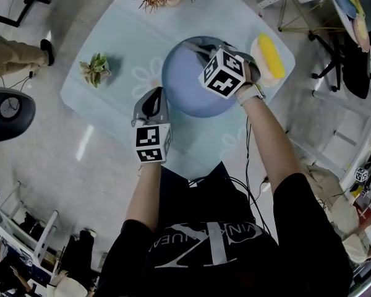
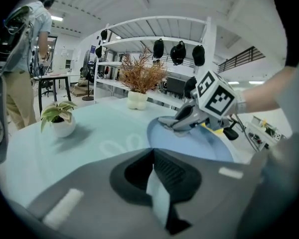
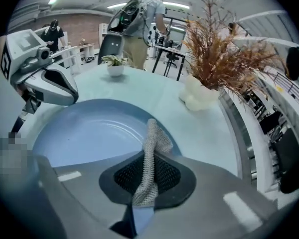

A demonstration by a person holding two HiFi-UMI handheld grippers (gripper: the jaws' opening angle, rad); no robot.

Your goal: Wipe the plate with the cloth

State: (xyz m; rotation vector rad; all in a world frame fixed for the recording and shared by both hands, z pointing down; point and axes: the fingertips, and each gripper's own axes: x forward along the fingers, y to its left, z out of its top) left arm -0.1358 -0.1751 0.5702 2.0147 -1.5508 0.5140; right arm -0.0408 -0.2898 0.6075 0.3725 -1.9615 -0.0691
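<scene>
The right gripper (image 2: 165,122) was clenched on the cloth (image 3: 150,153), a grey mesh strip pinched along its length, with its free end poking out past the jaws. It hung over the far side of the plate (image 1: 185,85), which sat flat on the table (image 1: 130,48). The cloth's tip looked to be at or just above the plate, and I couldn't tell if it touched. The left gripper (image 1: 153,98) waited just beside the plate's near-left rim. Its jaws were drawn together with only a thin pale slit between them, and I could make out nothing held there.

From where I stood, wiping well meant tipping the right gripper down so that the loose end lay flat on the plate and not just its edge. It should then sweep in overlapping arcs from the middle out to the rim. Pressure needed to be light, since nothing was pinning the plate and it might slide. The left gripper looked well placed to steady the rim.
</scene>
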